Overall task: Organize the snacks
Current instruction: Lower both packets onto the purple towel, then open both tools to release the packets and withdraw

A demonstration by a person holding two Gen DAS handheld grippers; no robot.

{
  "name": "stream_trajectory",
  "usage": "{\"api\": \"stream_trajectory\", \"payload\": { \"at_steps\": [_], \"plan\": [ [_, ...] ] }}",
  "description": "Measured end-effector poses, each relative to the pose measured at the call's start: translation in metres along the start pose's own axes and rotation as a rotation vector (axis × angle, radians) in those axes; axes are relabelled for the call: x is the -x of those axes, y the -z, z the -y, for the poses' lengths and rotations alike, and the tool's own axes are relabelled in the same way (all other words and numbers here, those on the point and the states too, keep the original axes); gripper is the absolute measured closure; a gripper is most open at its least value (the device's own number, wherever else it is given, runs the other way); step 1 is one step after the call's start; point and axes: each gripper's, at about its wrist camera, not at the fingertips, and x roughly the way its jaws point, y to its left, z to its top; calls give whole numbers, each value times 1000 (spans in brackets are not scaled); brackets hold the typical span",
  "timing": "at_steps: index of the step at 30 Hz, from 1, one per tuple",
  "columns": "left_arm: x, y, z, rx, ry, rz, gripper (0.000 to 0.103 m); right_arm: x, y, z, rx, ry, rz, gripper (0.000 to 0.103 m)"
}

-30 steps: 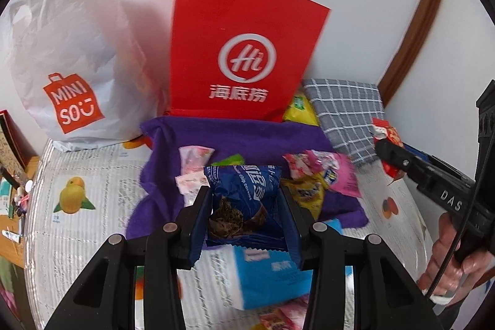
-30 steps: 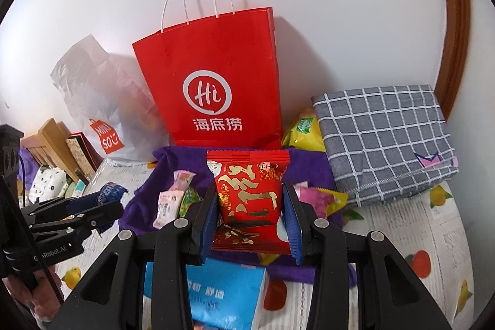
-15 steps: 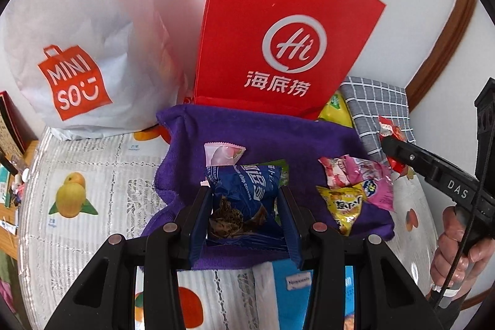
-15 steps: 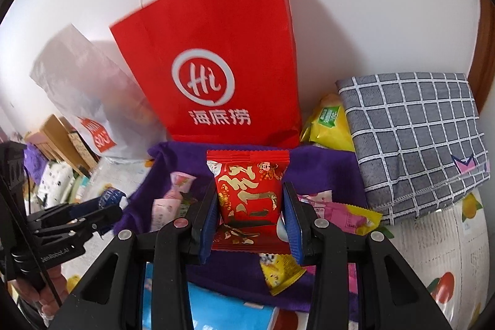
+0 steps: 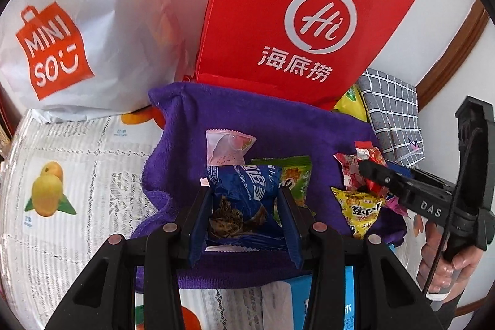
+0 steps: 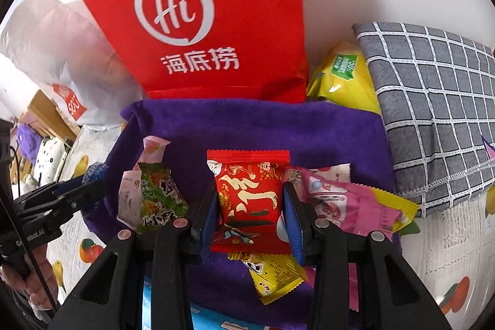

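The left gripper (image 5: 244, 206) was clamped on a crinkled blue foil cookie packet (image 5: 247, 194), held above a rumpled purple plush cloth (image 5: 278, 126) spread on a fruit-printed tablecloth (image 5: 77, 163). The right gripper (image 6: 249, 212) was clamped on a red foil snack packet with gold lettering (image 6: 249, 194) over the same cloth, just beside a pink wrapper (image 6: 337, 203) and a green one (image 6: 157, 200). A tall red paper shopping bag (image 6: 201, 14) stood behind, touching the cloth's far edge, with a white plastic bag (image 5: 92, 30) to its left.
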Motion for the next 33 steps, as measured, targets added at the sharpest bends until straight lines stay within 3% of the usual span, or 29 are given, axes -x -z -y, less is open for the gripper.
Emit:
{"api": "stream_trajectory", "payload": {
  "at_steps": [17,23,25,27,33],
  "plan": [
    [-27,-2,11,-3,23,-38,61,-6,0,-3,14,-19,-42,56],
    [-27,-4,12,5,32,-37,57,28,-3,-6,19,-32,42,51],
    [-25,-5,11,14,33,-35,45,39,-3,-9,24,-32,74,50],
    [-21,-4,12,17,30,-29,41,50,-3,-12,30,-30,101,50],
    [-1,2,12,8,9,-21,40,79,2,-25,59,-6,175,50]
  ]
}}
